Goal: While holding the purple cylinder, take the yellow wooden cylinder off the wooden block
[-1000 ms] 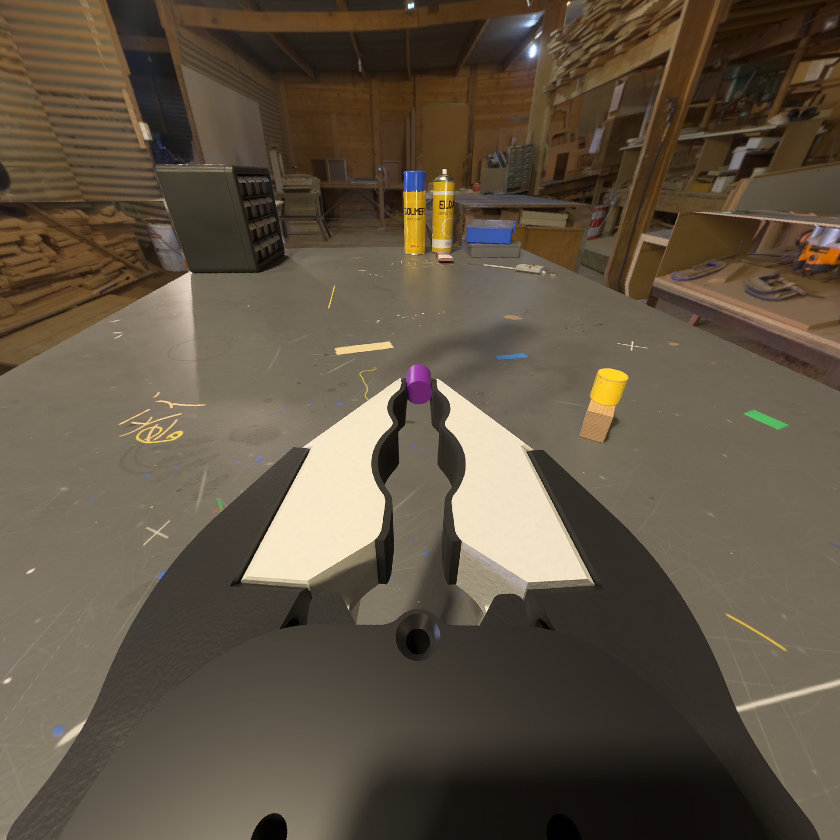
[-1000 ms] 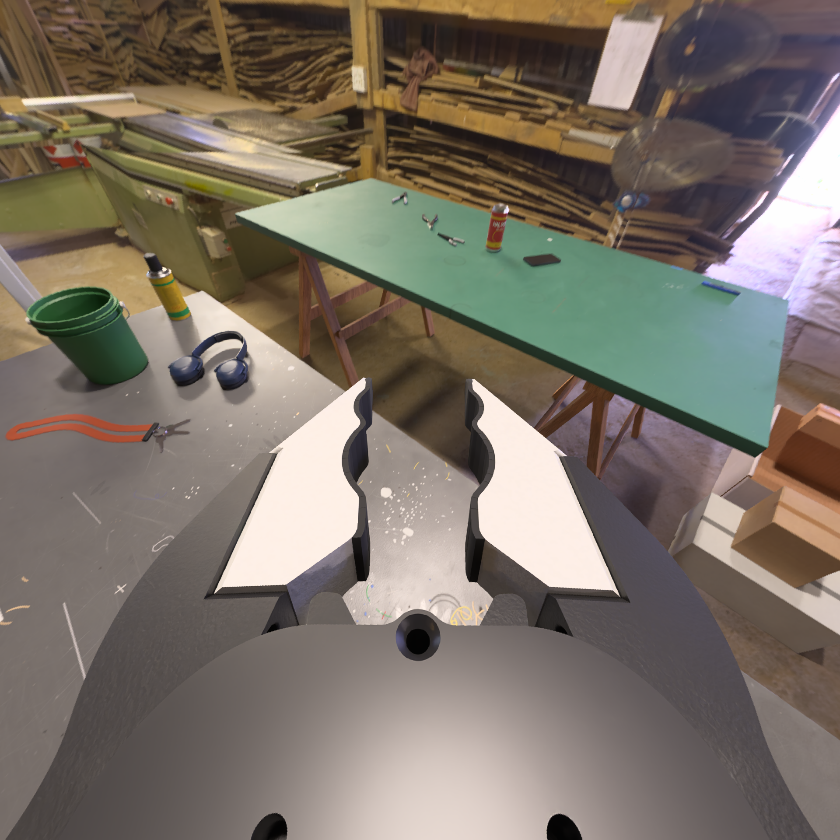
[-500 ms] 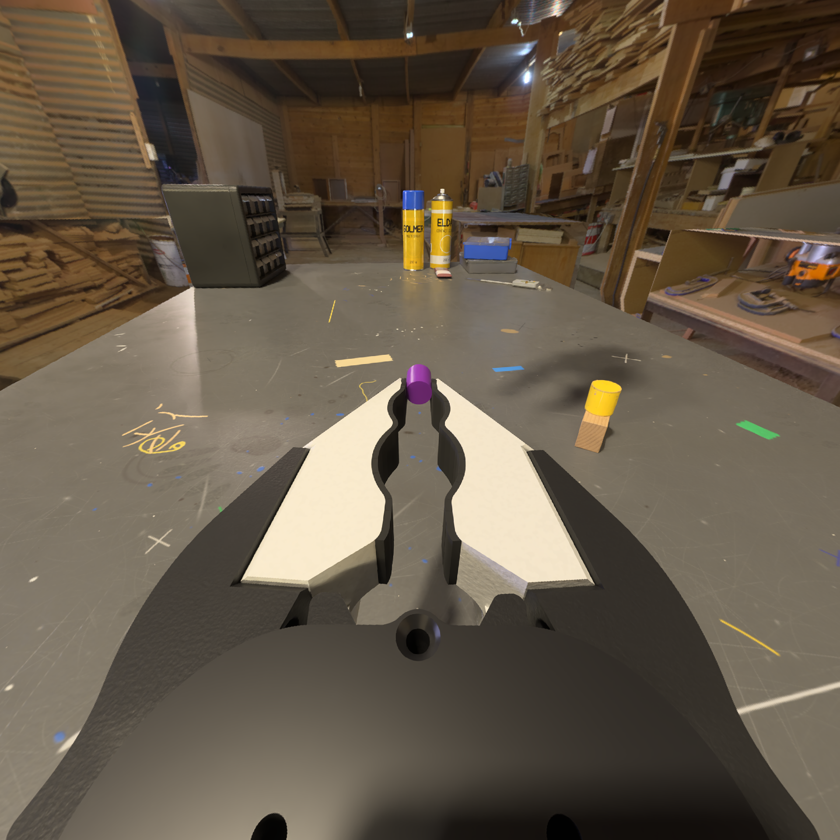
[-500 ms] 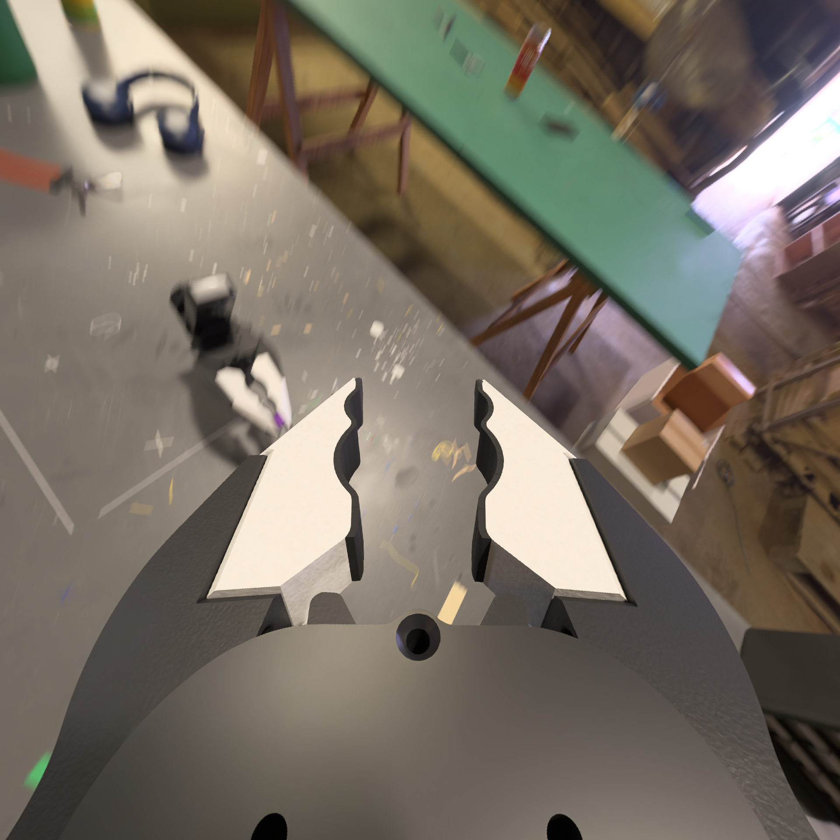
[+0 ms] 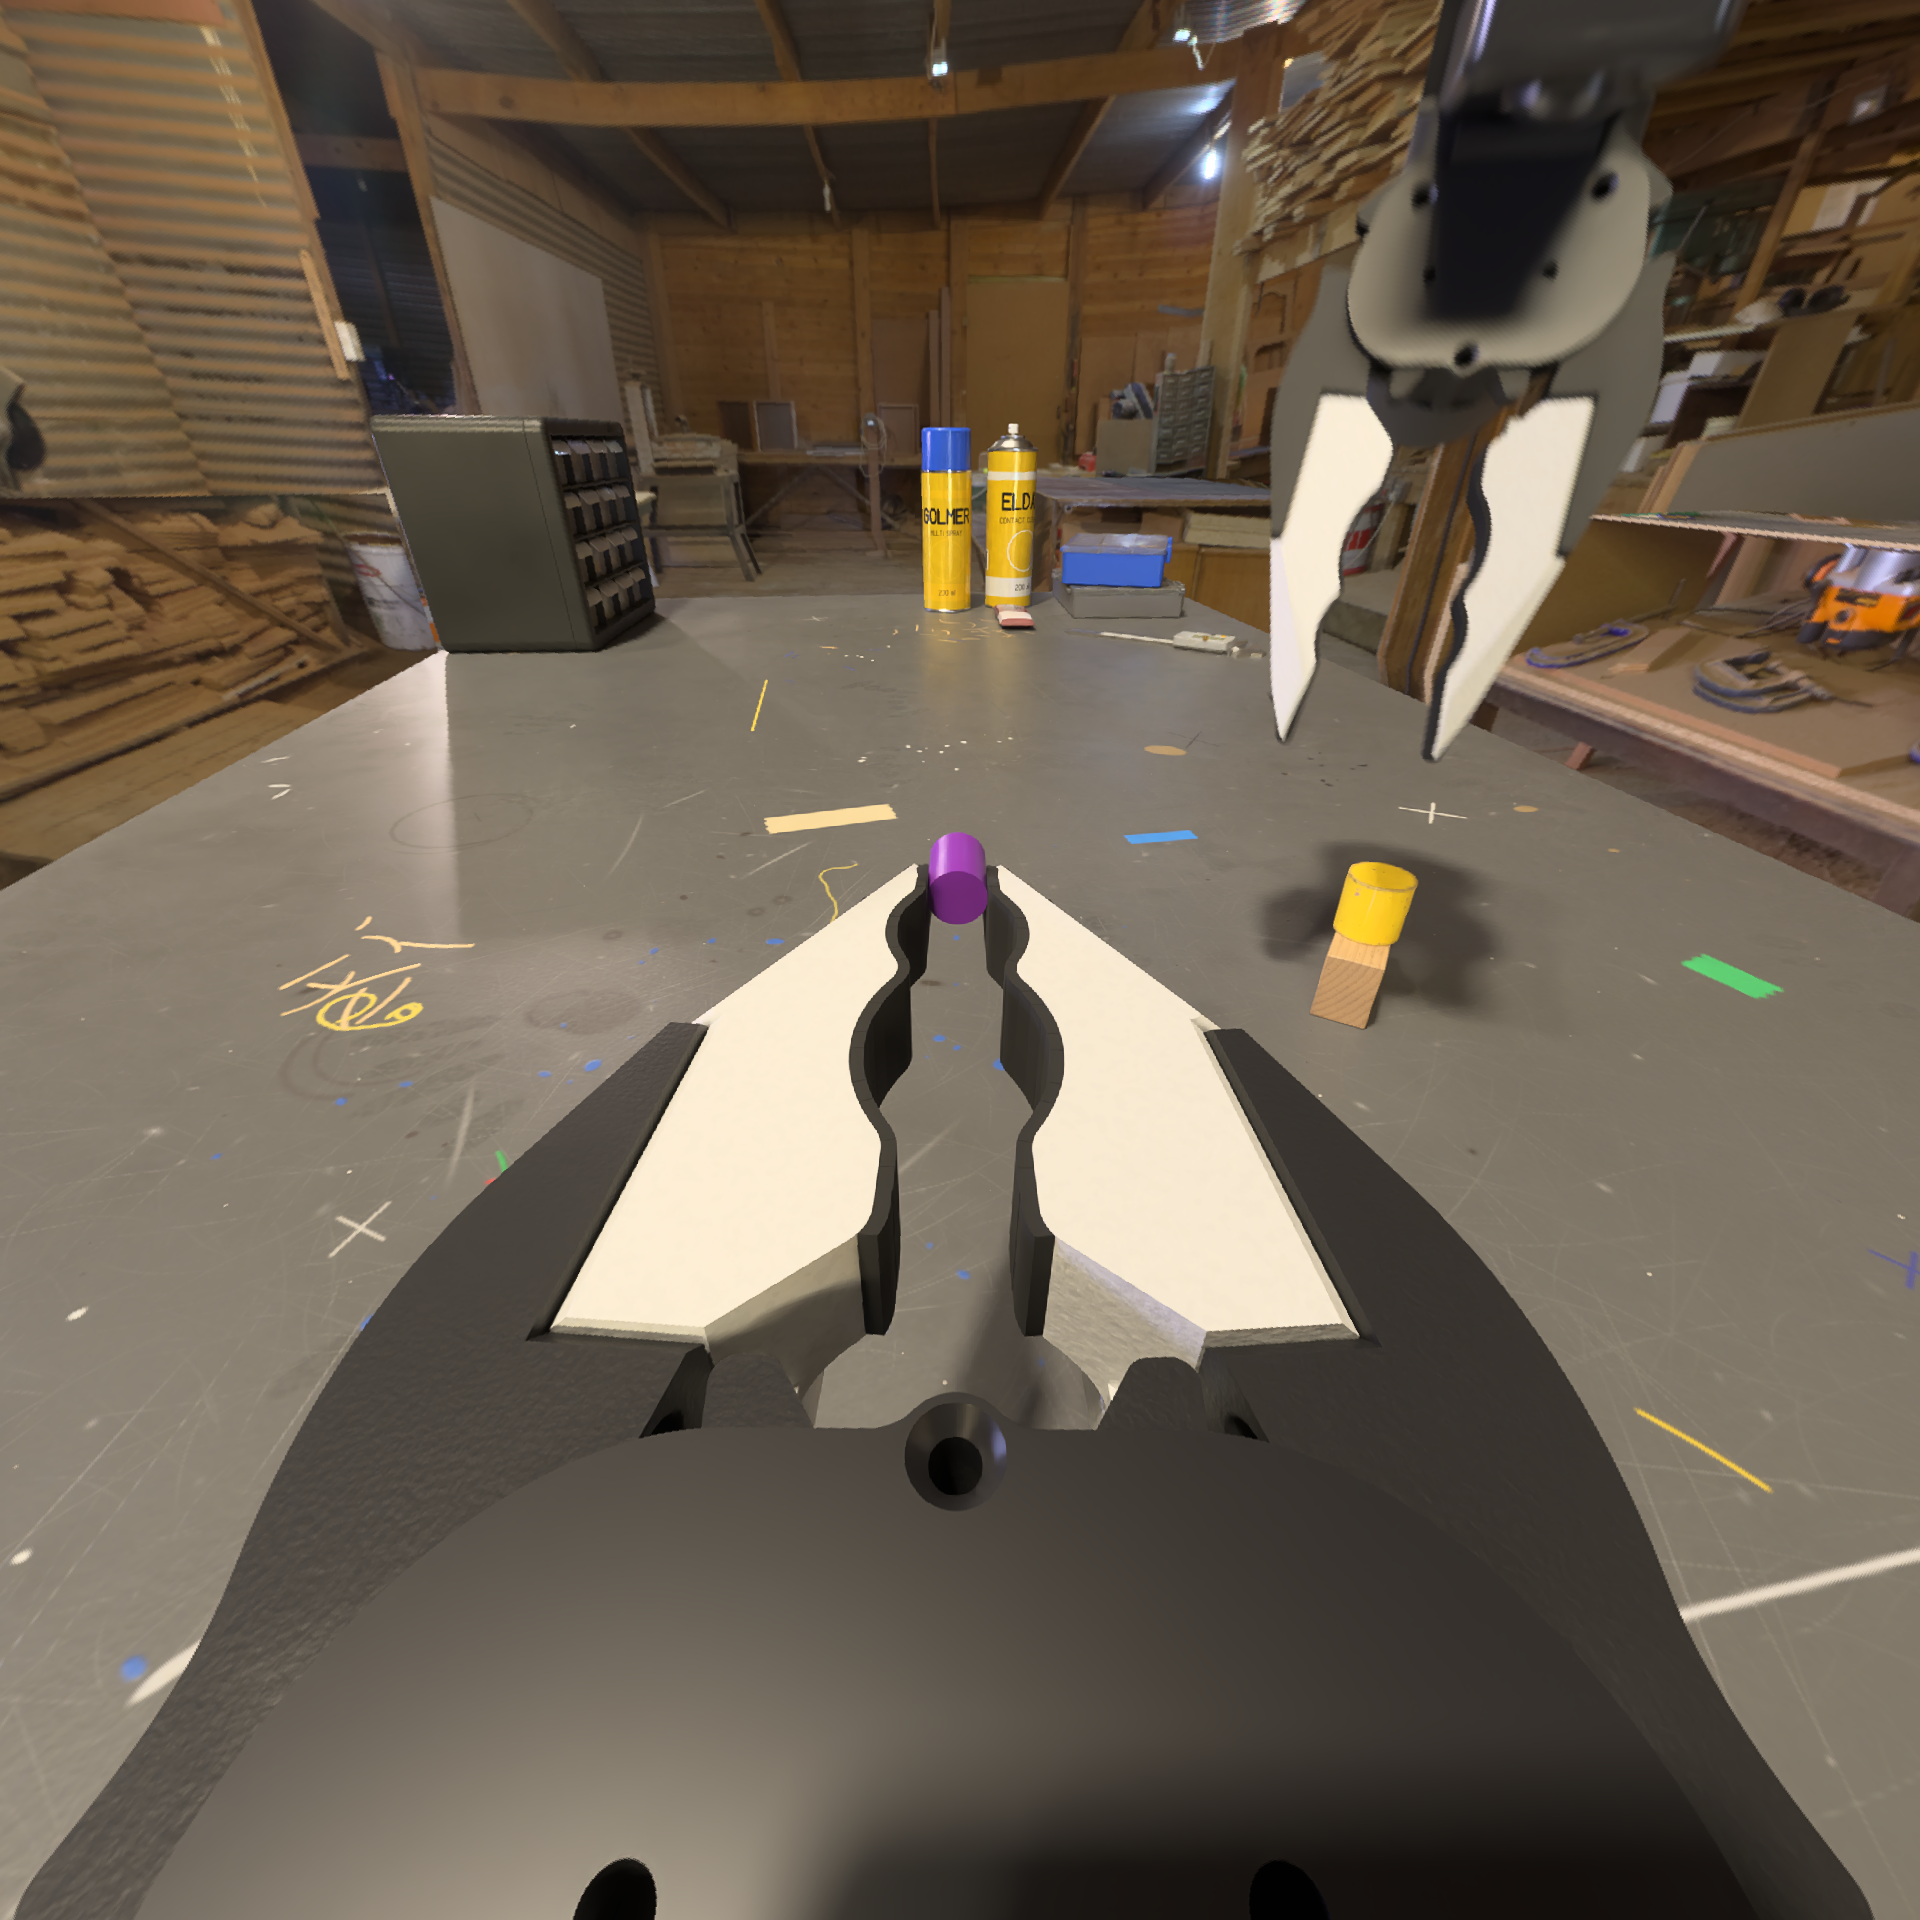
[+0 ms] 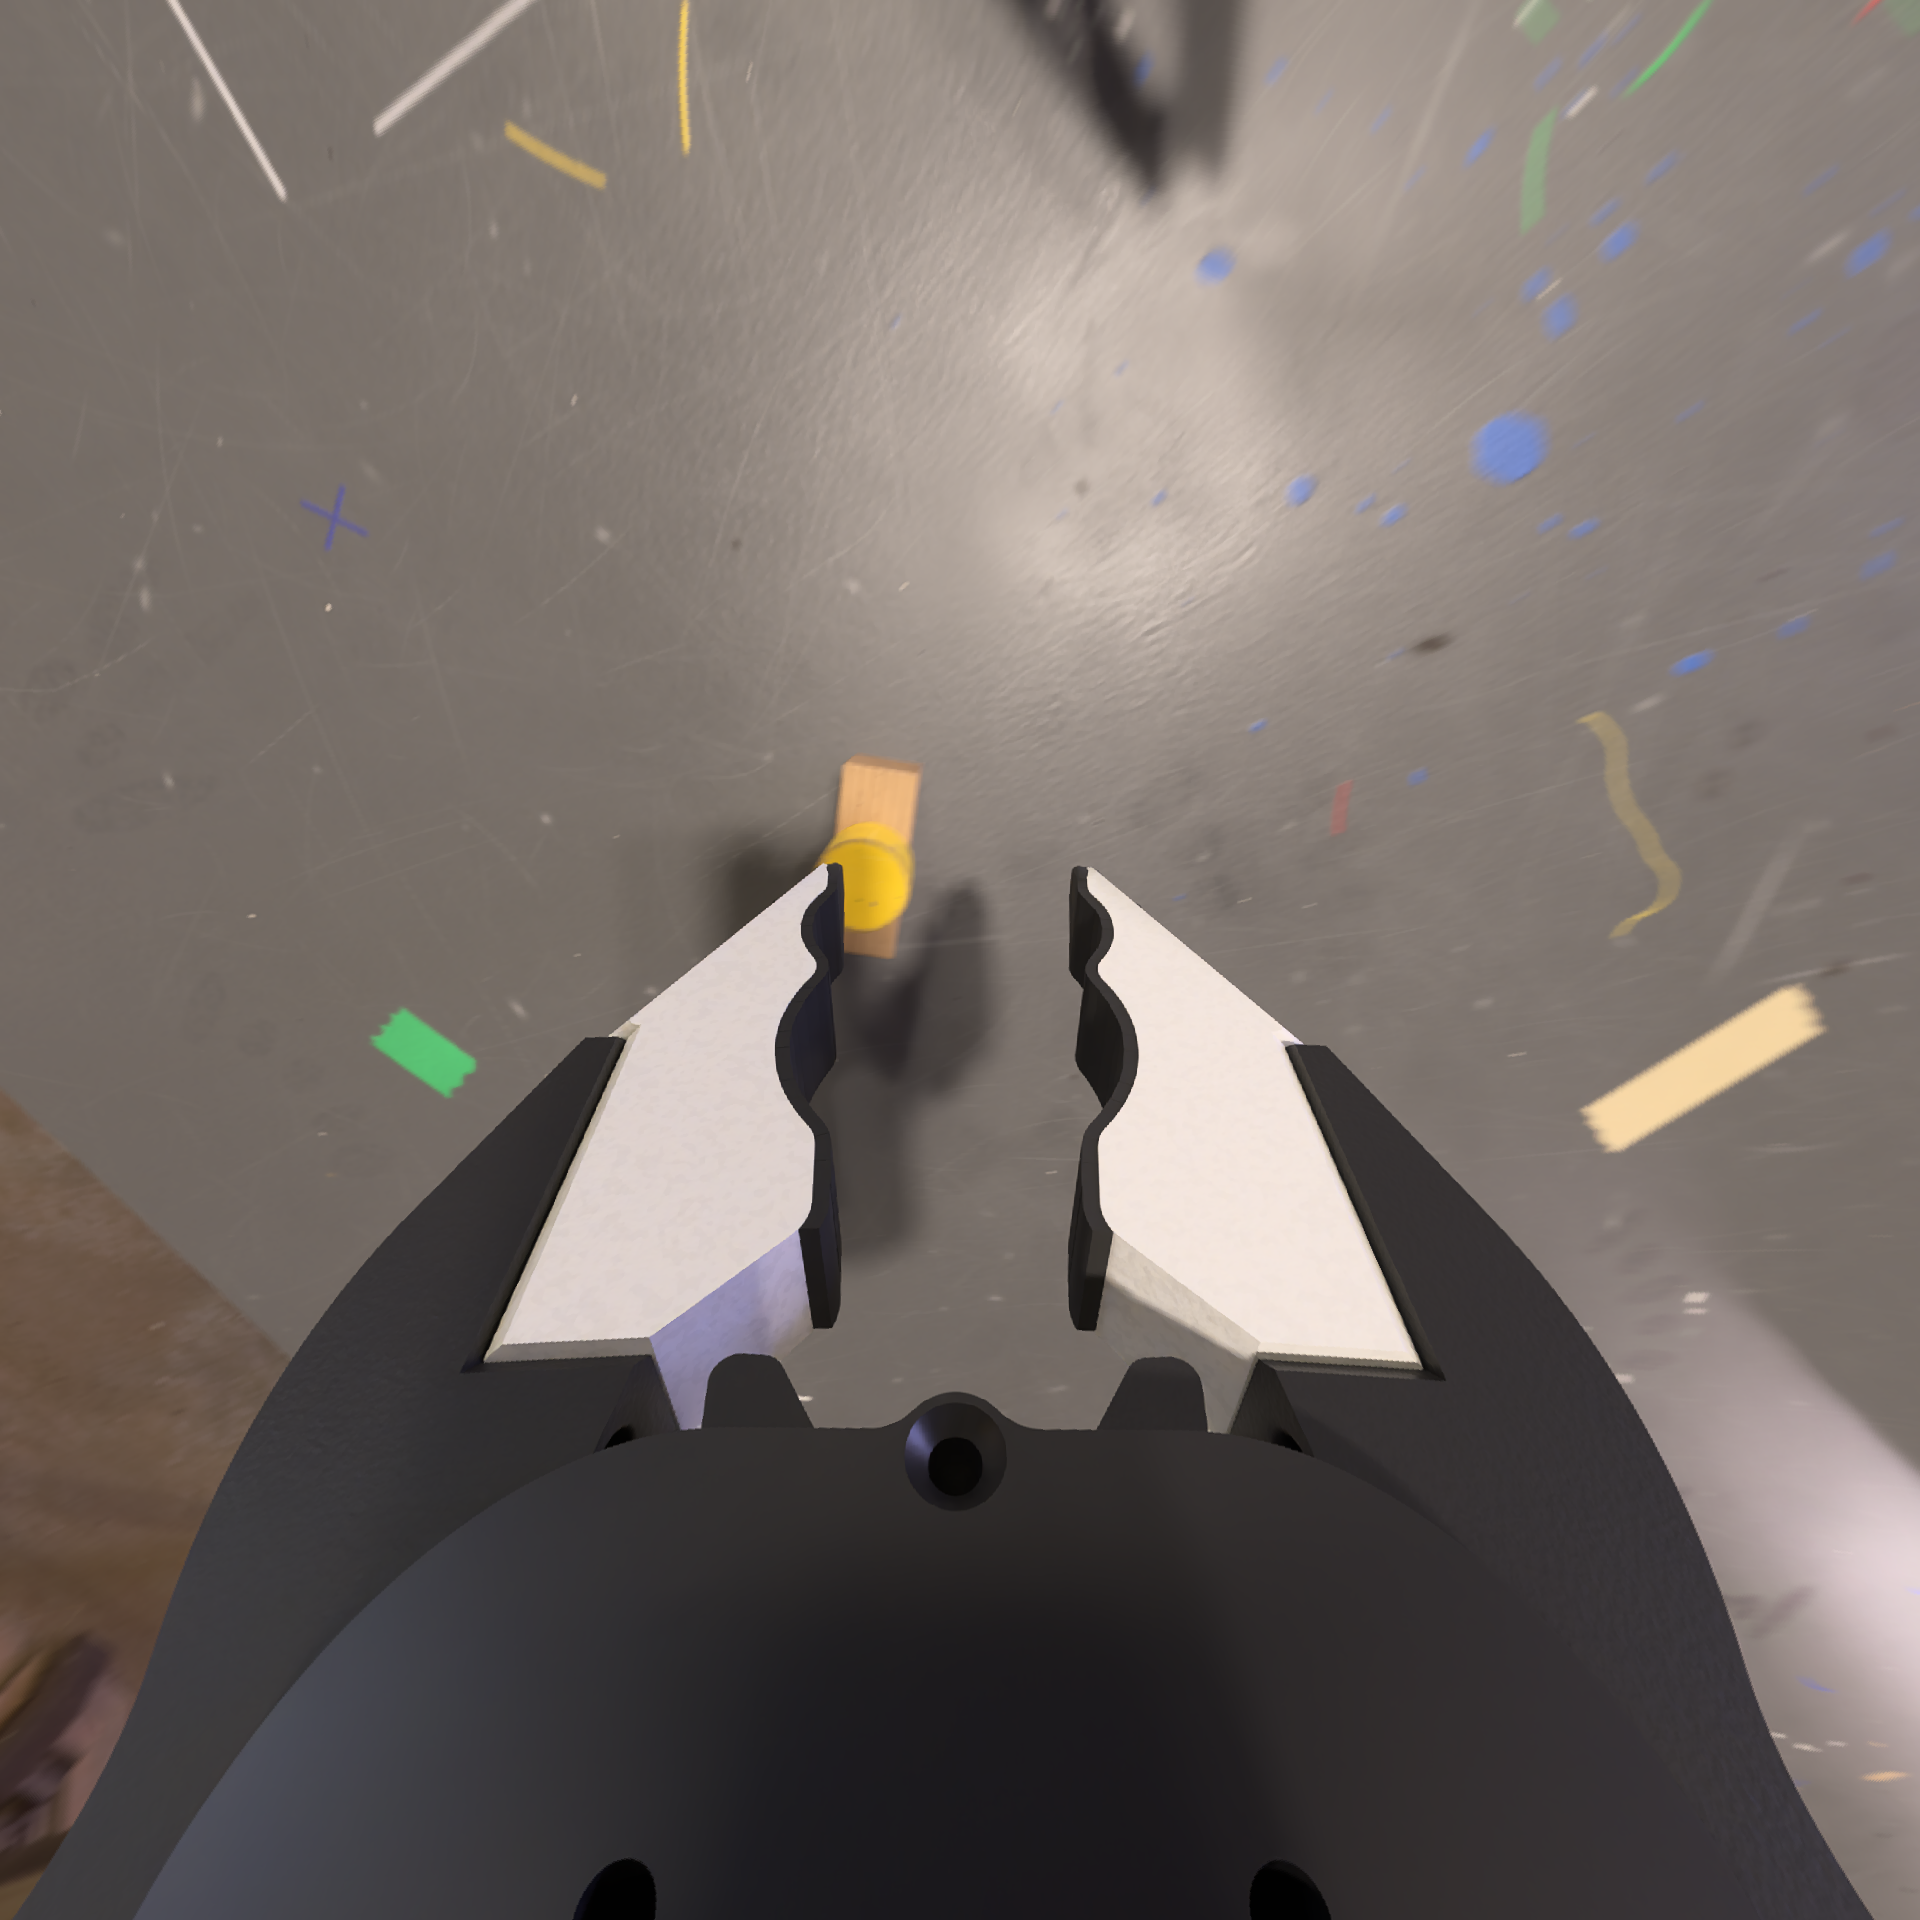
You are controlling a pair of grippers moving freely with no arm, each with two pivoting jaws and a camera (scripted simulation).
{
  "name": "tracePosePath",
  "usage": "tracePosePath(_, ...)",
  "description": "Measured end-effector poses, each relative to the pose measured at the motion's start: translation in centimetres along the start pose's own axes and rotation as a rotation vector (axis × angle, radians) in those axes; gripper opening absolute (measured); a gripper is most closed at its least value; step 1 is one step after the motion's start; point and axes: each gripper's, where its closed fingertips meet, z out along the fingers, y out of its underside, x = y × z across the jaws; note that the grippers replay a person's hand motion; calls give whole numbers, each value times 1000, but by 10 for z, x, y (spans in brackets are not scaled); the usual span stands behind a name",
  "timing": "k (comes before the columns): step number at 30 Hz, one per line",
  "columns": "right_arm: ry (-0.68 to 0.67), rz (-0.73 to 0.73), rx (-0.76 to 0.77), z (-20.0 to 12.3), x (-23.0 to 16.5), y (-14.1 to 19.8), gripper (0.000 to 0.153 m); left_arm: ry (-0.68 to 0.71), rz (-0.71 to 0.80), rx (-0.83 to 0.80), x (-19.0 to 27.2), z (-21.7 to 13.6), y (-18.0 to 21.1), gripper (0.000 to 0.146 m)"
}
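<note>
While apparently above yellow cylinder (image 6: 871, 876), right tool (image 6: 951, 883) agape

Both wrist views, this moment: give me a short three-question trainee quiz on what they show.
1. True or false: the yellow cylinder sits on the wooden block.
2. Which gripper holds the purple cylinder? A) left B) right
3. Fill in: the right gripper hangs above the block with its jaws ____.

Key:
1. True.
2. A: the left gripper pinches it at its fingertips.
3. Open; the right wrist view shows the cylinder off-centre, by one fingertip.
</note>
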Motion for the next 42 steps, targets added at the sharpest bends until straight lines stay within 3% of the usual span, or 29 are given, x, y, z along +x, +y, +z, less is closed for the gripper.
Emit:
tracePosePath(6, -33, 122, -93, 38, -25, 25, 45, -1, 6, -8, 0, 2, 1, 9)
tracePosePath(10, -12, 148, -127, 55, -27, 32, 35, -4, 8, -15, 0, 3, 2, 9)
tracePosePath(12, 6, 151, -146, 57, -26, 36, 26, -7, 9, -17, 0, 3, 3, 9)
tracePosePath(17, 92, 172, -94, 32, -7, 33, 26, -14, 8, -19, -1, 3, 3, 9)
tracePosePath(20, 190, 172, 30, -5, 15, 17, 26, -18, 4, -16, -2, 3, 3, 9)
tracePosePath(23, 285, 192, 270, -57, 43, -16, 26, -20, -2, -15, -3, 3, 3, 9)
tracePosePath(30, 476, 155, 830, -222, 101, -98, 26, -33, -7, -14, -4, 3, 4, 9)
tracePosePath(37, 583, 37, 1097, -359, 144, -168, 26, -47, -32, -4, -10, 0, 5, 9)
tracePosePath(42, 592, 14, 1232, -424, 175, -206, 26, -54, -38, -11, -13, 0, 7, 9)
